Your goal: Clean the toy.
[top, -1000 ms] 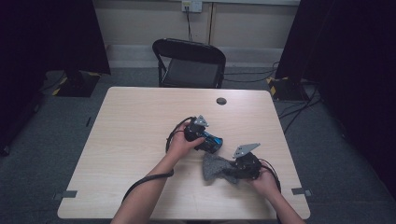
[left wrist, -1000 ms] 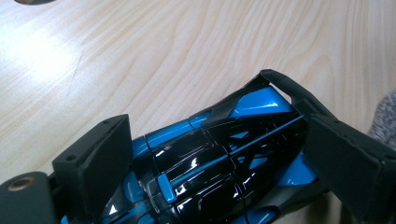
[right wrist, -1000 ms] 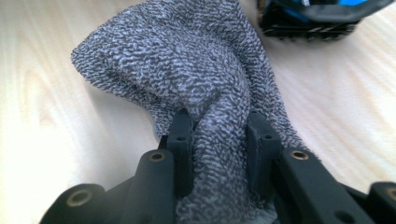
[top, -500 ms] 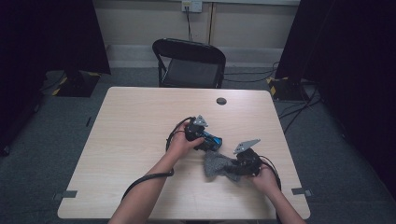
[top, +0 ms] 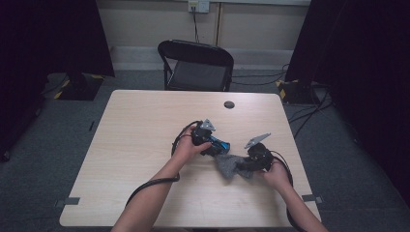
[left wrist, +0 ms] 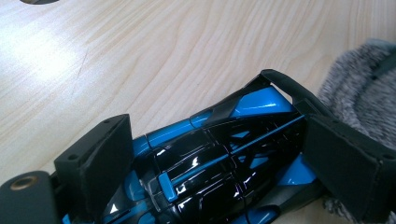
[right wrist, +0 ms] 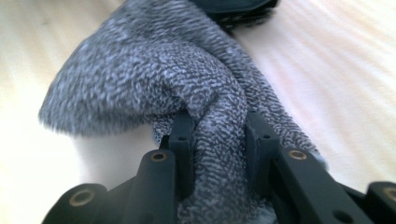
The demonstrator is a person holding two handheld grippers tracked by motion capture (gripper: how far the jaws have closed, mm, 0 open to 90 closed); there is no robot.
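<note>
High overhead; two close views, sharing the grey cloth.

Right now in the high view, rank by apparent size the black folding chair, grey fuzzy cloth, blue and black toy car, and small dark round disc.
1. Black folding chair
2. Grey fuzzy cloth
3. Blue and black toy car, partly hidden
4. Small dark round disc

Both forearms bare, no sleeves. Left gripper and right gripper: black bodies, matte black flat jaws, brass-coloured screw inserts, grey three-cornered top plates, black cable trailing from each.
</note>
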